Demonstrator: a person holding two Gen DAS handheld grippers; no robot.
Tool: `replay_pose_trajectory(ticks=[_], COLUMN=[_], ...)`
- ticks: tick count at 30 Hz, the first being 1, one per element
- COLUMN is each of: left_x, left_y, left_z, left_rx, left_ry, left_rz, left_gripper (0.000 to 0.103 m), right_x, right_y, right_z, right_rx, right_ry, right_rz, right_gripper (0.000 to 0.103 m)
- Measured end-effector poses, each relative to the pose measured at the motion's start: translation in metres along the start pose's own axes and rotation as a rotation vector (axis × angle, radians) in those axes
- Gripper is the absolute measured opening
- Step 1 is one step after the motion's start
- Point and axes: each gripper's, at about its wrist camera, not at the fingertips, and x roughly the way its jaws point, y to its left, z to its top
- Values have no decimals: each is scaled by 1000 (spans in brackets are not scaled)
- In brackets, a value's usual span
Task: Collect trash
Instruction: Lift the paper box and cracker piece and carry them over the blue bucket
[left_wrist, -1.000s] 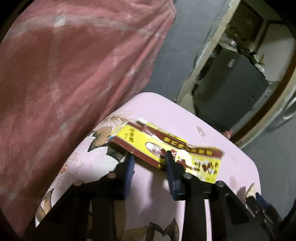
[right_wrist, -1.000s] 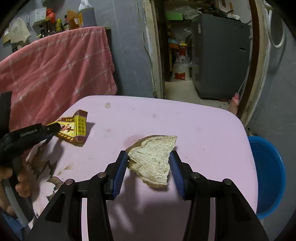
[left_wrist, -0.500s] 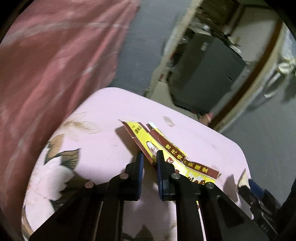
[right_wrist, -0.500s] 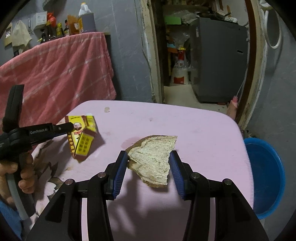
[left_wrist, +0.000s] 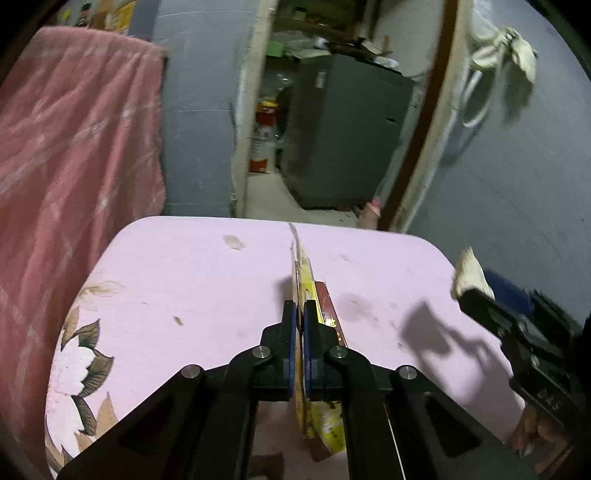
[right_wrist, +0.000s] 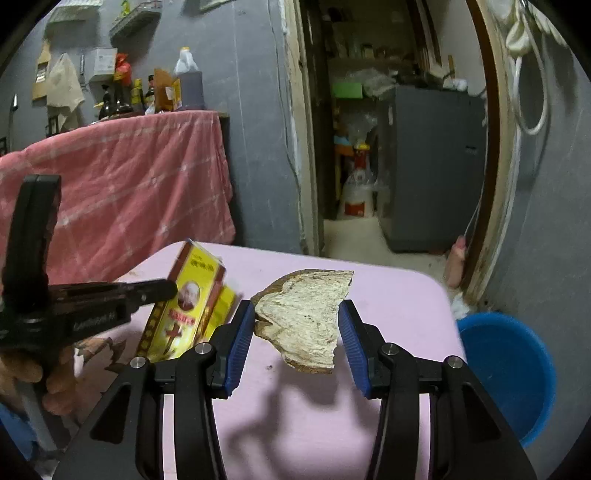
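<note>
My left gripper (left_wrist: 299, 308) is shut on a flattened yellow and red carton (left_wrist: 312, 291), held edge-on above the pink table (left_wrist: 184, 280). In the right wrist view the carton (right_wrist: 192, 306) hangs upright from the left gripper (right_wrist: 162, 290), clear of the table. My right gripper (right_wrist: 297, 314) is shut on a pale, rough, wedge-shaped scrap (right_wrist: 306, 314) and holds it above the table. The scrap's tip (left_wrist: 469, 273) shows at the right of the left wrist view.
A blue basin (right_wrist: 509, 369) stands on the floor right of the table. A pink cloth (right_wrist: 122, 199) drapes over furniture at the left, with bottles on top. An open doorway (right_wrist: 388, 147) leads to a grey cabinet behind the table (right_wrist: 399, 295).
My left gripper closed on the carton, lifted it off the table and turned it upright, swinging right. My right gripper kept its hold on the scrap and rose slightly.
</note>
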Motion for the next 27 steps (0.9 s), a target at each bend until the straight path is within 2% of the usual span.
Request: replay_pose_trajectory(ticks=[8, 13, 18, 23, 27], left_x=[16, 22, 29, 33, 22], left_y=[1, 1, 3, 4, 1], left_z=[-5, -4, -6, -7, -3], left_rx=[-51, -71, -107, -122, -123], left_ry=[94, 116, 158, 164, 121], left_rz=[-63, -51, -77, -126, -133], left_gripper=[2, 2, 9, 7, 2], right_x=[-3, -4, -5, -4, -5], right_y=[-8, -14, -17, -17, -20], right_z=[-2, -3, -5, -8, -11], right_rx=[16, 26, 27, 28, 41], right_ry=[9, 13, 13, 24, 25], right_rz=[-20, -25, -25, -25, -23], right_gripper=[45, 45, 45, 45, 45])
